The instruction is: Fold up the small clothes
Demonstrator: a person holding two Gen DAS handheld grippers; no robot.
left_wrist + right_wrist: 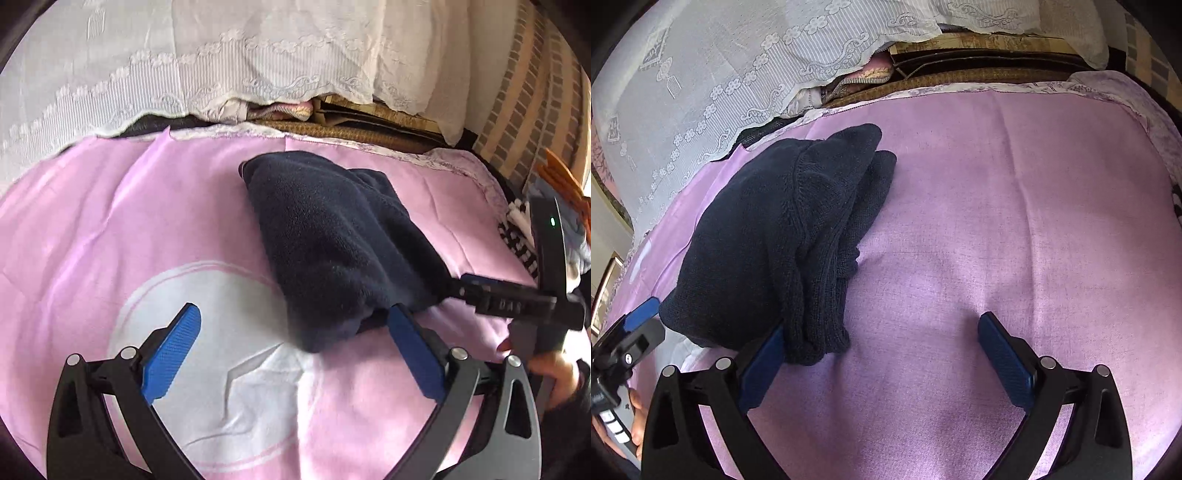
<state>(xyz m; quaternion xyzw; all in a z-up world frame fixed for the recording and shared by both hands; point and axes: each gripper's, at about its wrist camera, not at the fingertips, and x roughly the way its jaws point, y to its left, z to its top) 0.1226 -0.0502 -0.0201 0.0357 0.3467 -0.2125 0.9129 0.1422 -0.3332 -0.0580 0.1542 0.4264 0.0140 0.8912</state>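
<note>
On the pink sheet [997,221] the folded navy sweater [783,240] lies at ten o'clock from my right gripper [882,354], long axis toward twelve, both my grippers gaping wide, left gripper [295,350] just beside its near end.

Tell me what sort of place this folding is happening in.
Probably a home, likely a bedroom or living room. A pink cloth covers the work surface under a dark navy knitted garment, a white lace curtain hangs behind, and a brick-patterned wall stands at the side.
</note>
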